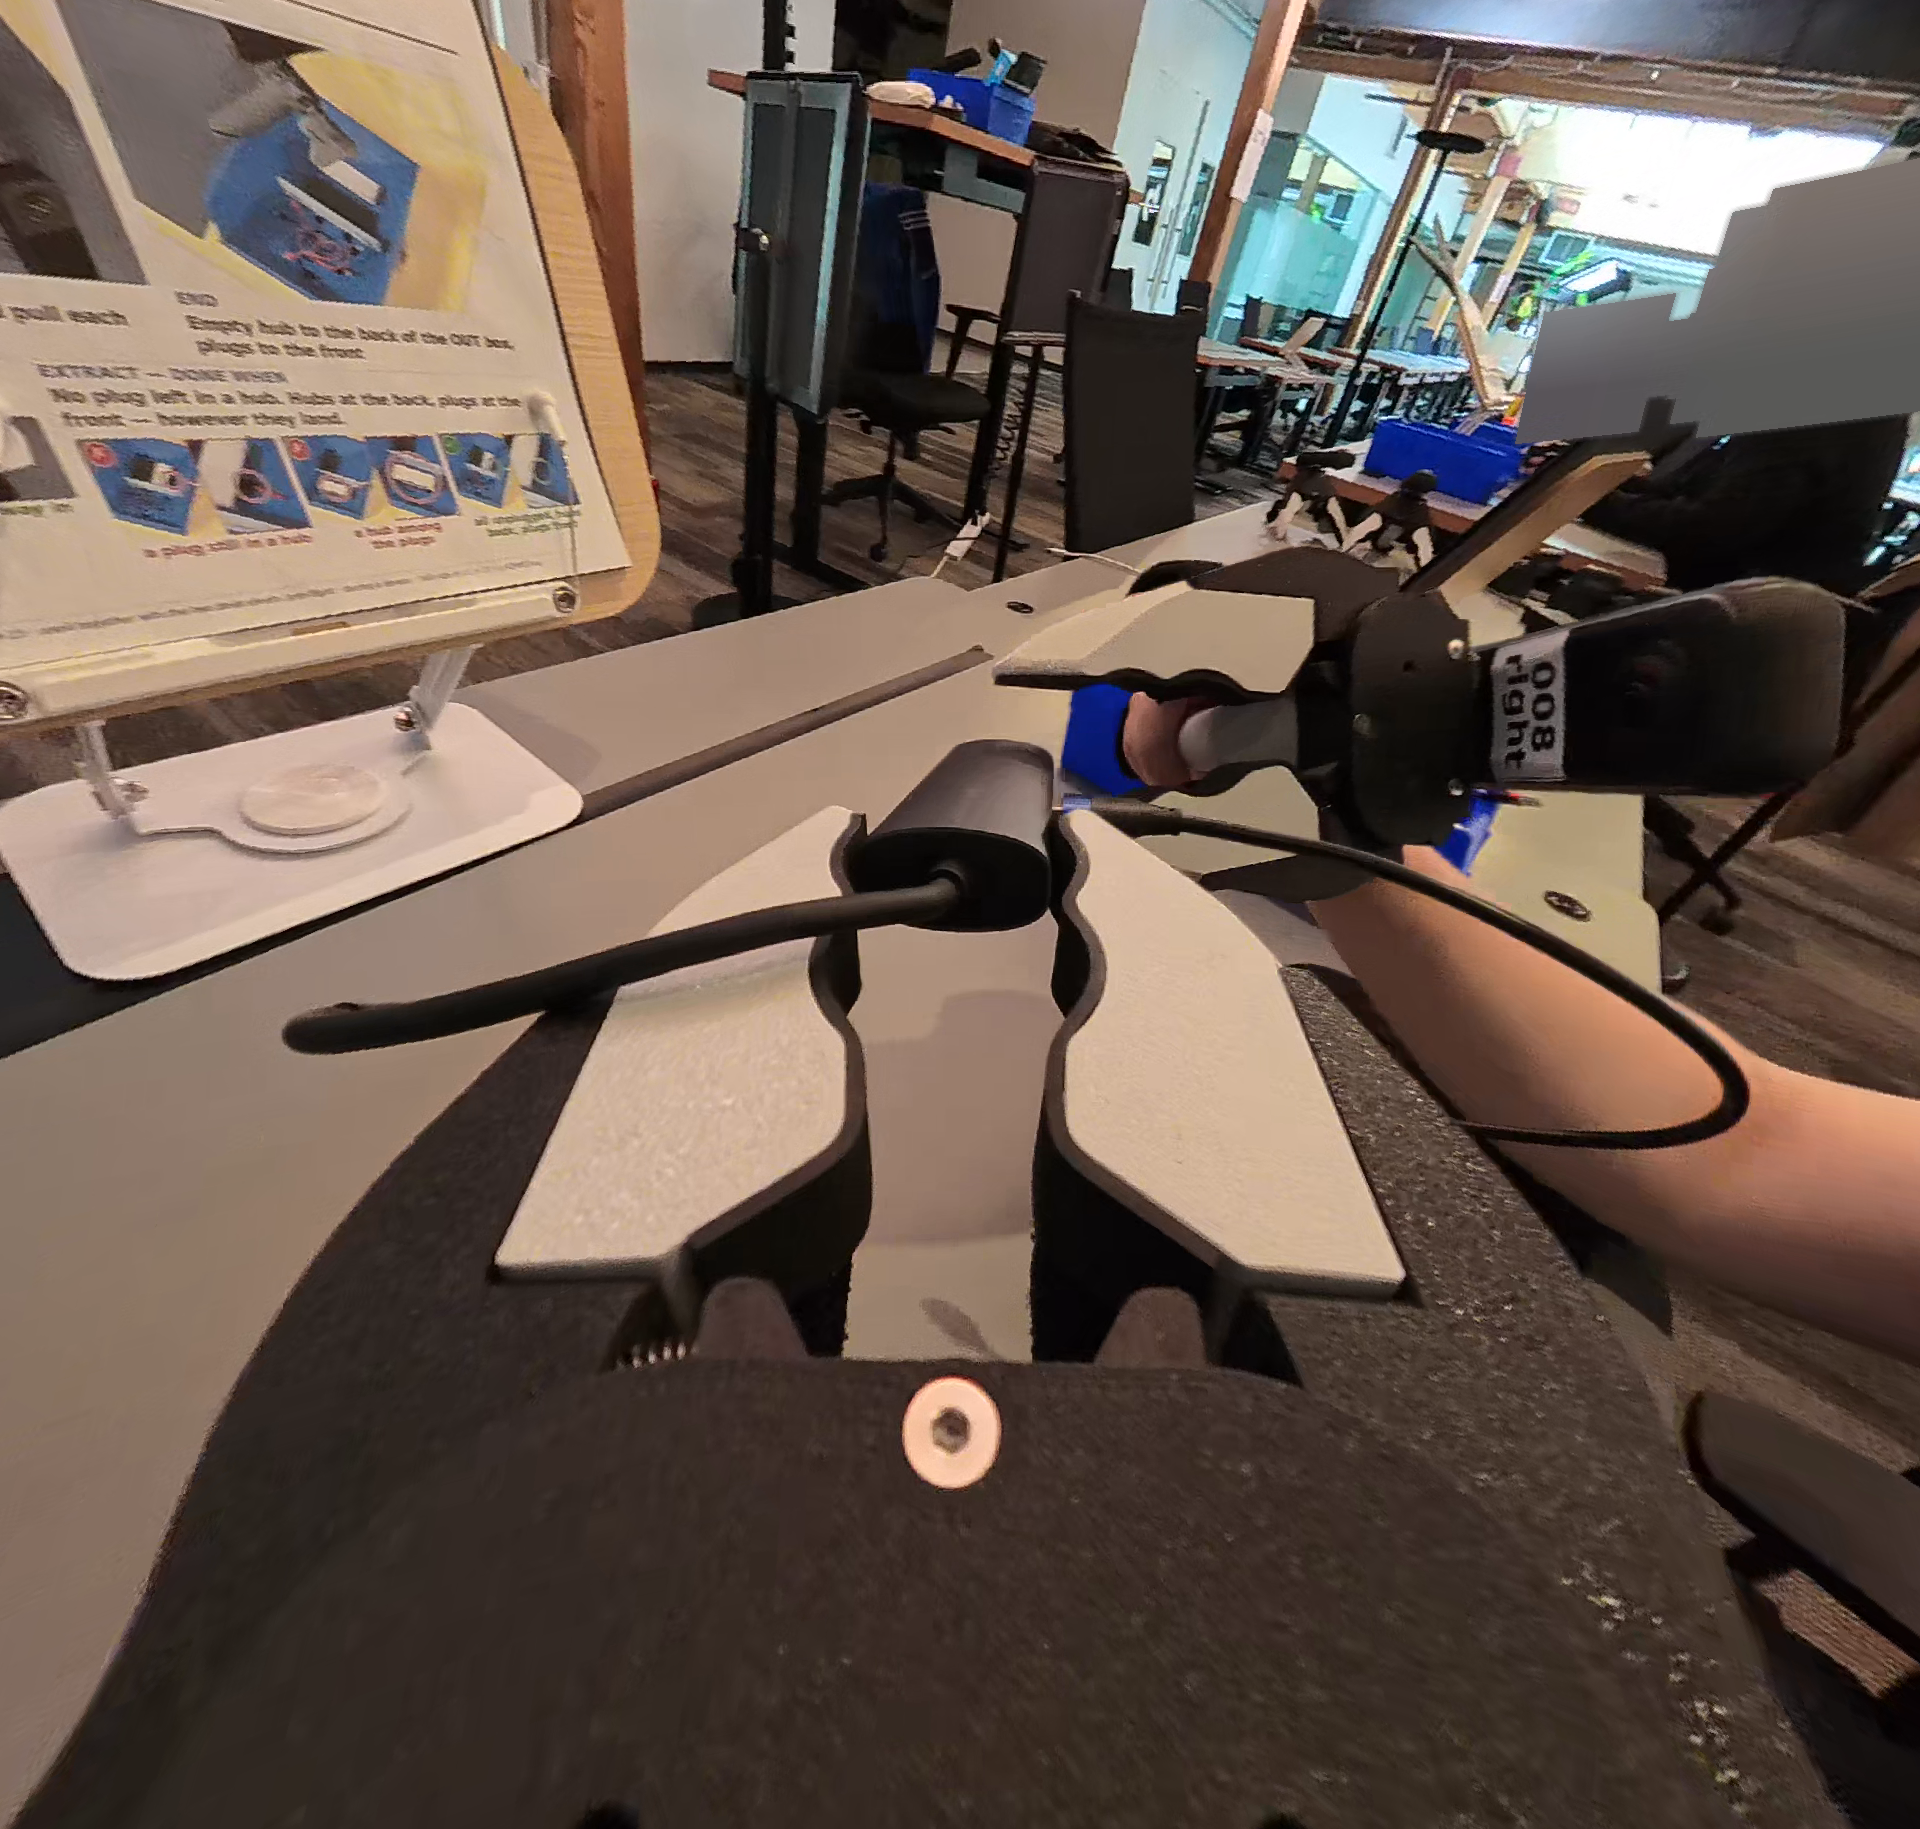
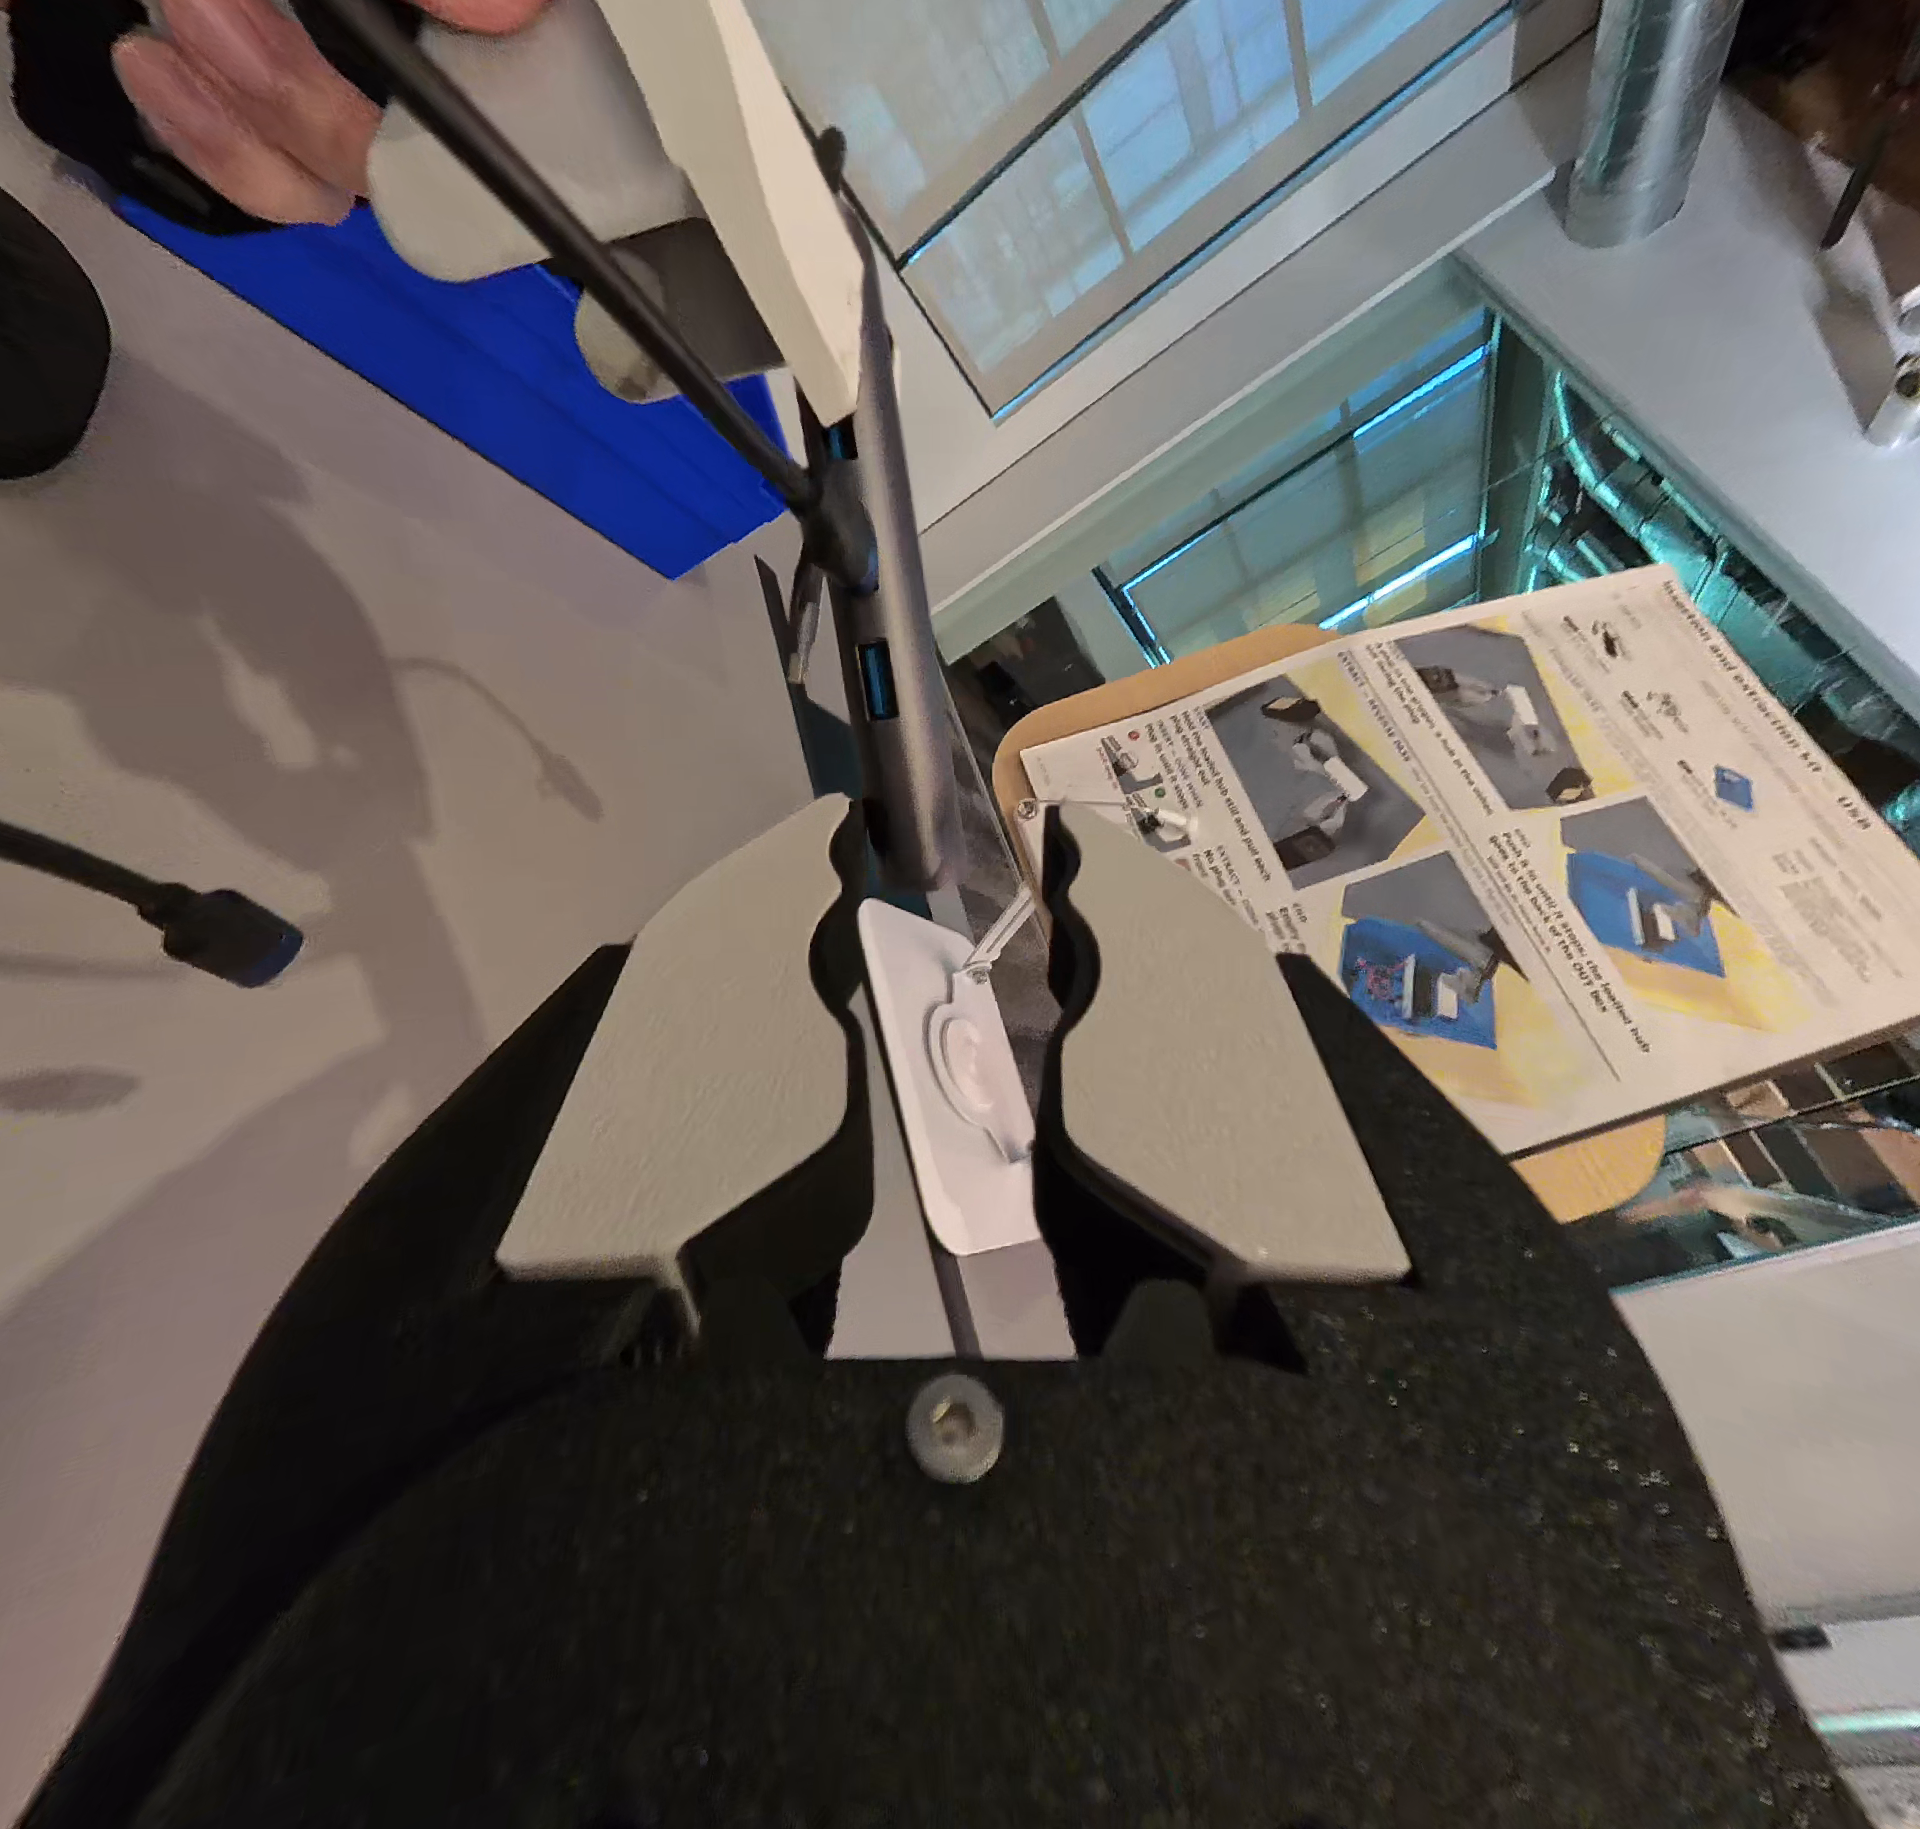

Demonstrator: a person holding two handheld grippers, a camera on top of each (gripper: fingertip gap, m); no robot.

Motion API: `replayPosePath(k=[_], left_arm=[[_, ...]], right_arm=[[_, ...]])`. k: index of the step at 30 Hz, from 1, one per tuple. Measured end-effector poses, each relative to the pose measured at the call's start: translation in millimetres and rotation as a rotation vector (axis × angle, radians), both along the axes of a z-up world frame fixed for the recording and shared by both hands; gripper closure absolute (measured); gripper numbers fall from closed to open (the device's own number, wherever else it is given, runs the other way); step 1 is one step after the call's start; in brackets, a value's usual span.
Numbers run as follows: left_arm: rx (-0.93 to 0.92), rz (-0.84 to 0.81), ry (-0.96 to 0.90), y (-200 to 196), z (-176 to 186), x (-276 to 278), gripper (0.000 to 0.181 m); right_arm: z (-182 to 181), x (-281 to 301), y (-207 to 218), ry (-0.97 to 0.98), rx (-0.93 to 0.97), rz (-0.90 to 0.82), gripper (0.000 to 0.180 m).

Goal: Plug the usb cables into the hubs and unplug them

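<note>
My left gripper [image 1: 951,844] is shut on a dark grey USB hub [image 1: 961,829] and holds it above the grey table [image 1: 208,1208]. The hub's own thick lead [image 1: 582,969] hangs off to the left. A thin black USB cable [image 1: 1621,1010] is plugged into the hub's right side and loops right. My right gripper [image 1: 1003,678] hovers by the hub's far end. In the right wrist view my right gripper [image 2: 951,844] is open and empty. The hub [image 2: 904,699] shows edge-on with its end at the jaws' gap. The cable's plug [image 2: 831,522] sits in it.
An instruction sheet on a wooden stand [image 1: 260,273] with a white base [image 1: 312,844] stands at the left, also in the right wrist view [image 2: 1455,844]. A blue bin [image 1: 1096,740] sits behind the hub. A person's forearm [image 1: 1558,1052] crosses at the right. My hands' fingertips stand some 7 centimetres from each other.
</note>
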State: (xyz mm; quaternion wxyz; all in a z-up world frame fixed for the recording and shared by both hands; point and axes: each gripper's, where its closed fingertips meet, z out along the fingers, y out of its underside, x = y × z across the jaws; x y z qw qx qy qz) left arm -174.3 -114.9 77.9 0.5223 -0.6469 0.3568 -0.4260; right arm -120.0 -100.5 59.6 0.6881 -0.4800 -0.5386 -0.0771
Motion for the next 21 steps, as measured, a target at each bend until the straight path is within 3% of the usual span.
replayPosePath(k=[12, 21], left_arm=[[0.001, 0.084, -0.077, 19.4, 3.1, -14.2, 0.148], [0.115, 0.23, -0.103, 41.7, 13.0, -30.0, 0.148]], right_arm=[[5.3, 9.0, 8.5, 0.11, -0.097, -0.057, 0.15], [28.2, 31.7, 9.1, 0.42, -0.341, -0.188, 0.15]])
